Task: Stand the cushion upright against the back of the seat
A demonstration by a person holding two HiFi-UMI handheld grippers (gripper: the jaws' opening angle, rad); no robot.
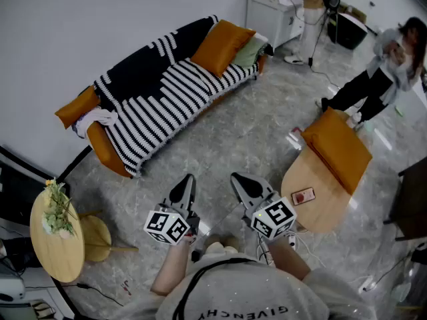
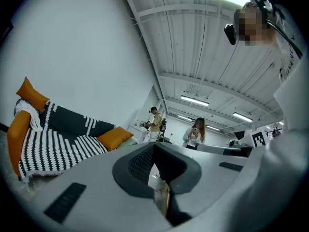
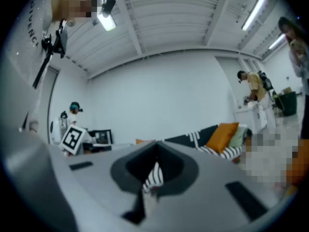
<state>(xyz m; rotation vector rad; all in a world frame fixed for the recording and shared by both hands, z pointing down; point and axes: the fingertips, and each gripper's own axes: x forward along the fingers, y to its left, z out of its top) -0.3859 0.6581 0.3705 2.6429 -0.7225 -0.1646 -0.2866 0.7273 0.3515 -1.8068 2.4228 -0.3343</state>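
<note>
Cushion [image 1: 337,149] overhanging table [image 1: 320,209], sofa [image 1: 103,149] mostly under striped throw [image 1: 153,105]

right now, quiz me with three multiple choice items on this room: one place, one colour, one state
1. The cushion off the sofa lies on: A a chair; B a table; C a bed.
2. The throw on the sofa is: A red; B plain green; C black and white.
3. The left gripper and right gripper are: A both shut; B both open; C holding the cushion.
Answers: 1 B, the head view shows it flat on the wood top. 2 C, its stripes show in every view. 3 A, each gripper view shows jaws together with nothing held.
</note>
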